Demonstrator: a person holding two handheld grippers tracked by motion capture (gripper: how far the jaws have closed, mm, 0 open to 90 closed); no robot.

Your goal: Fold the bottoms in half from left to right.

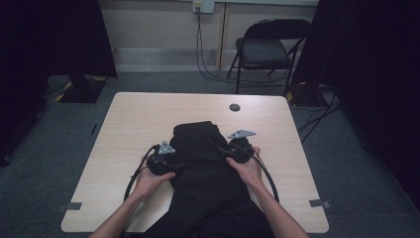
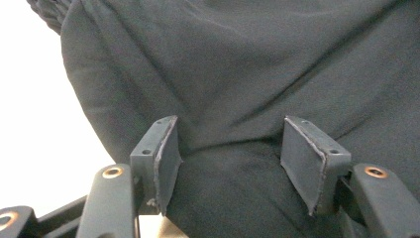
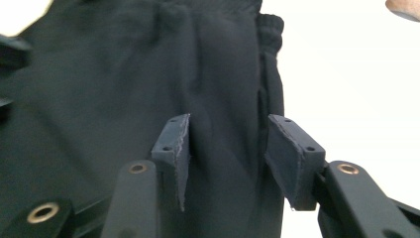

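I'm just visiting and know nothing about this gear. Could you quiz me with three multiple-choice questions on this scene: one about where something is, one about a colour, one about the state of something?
1. Where does the black garment lie?
A. on the folding chair
B. on the table, between the two grippers
C. on the carpet beside the table

2. What colour is the table top?
A. light wood
B. bright red
C. black

3. How do the jaws of the right gripper stand?
A. clamped tight on a cup
B. open, with dark cloth between the pads
C. folded away out of sight

Answers:
1 B: in the high view the garment runs down the middle of the table, with the left gripper at one edge and the right gripper at the other.
2 A: the bare surface around the garment is pale wood.
3 B: the right gripper view shows a clear gap between the pads, over the cloth.
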